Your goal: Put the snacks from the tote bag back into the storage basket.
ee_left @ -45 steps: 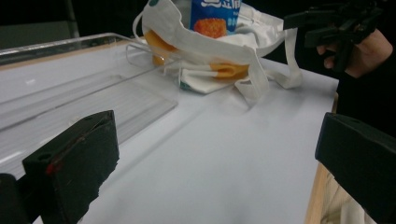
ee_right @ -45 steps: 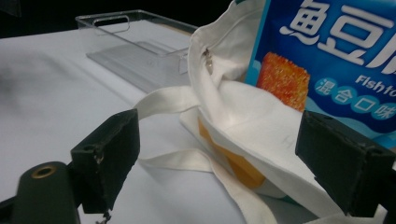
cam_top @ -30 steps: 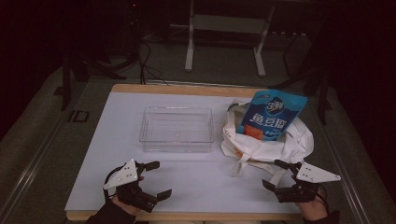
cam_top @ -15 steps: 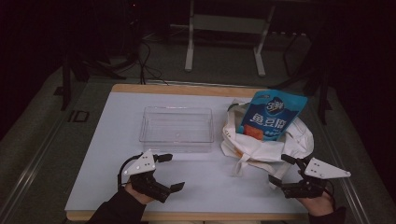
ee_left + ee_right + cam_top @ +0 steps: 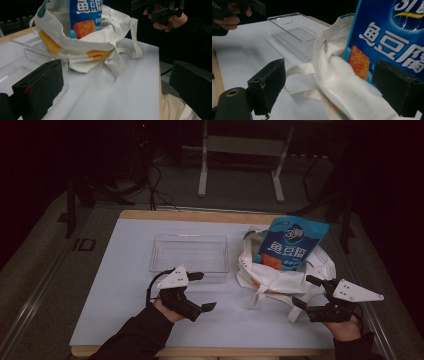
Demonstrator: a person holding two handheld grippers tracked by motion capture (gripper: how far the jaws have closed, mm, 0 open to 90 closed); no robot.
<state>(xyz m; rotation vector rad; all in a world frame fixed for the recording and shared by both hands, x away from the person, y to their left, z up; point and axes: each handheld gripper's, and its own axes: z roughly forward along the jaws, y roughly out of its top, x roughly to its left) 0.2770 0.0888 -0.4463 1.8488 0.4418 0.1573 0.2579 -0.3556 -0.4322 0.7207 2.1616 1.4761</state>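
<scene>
Tote bag (image 5: 280,275), white cloth, lies slumped on the right half of the white worktop (image 5: 125,290), mouth open toward the far side. Blue snack pouch (image 5: 292,245) stands up out of the bag mouth, leaning a bit right, white lettering and an orange square picture on its front. Something yellow (image 5: 50,43) shows inside the bag under the pouch in the left gripper view; can't tell what it is. Bag straps (image 5: 257,295) trail off the near edge of the bag onto the worktop.

Clear plastic tray (image 5: 189,254) sits just left of the bag, mid worktop, nothing in it, near touching the bag's left side.

Left gripper (image 5: 200,292) is held low over the worktop in front of the tray, jaws apart, nothing between them, pointing right toward the bag. Its own view looks across the bare worktop at the bag (image 5: 100,50) and pouch (image 5: 86,15), tray corner by the left jaw.

Right gripper (image 5: 306,292) is at the bag's near right corner, jaws apart, holding nothing, tips just beside the straps. In its own view the bag cloth (image 5: 342,82) and pouch (image 5: 387,42) lie between the spread jaws, strap (image 5: 299,68) near the left jaw, tray (image 5: 294,32) beyond.
</scene>
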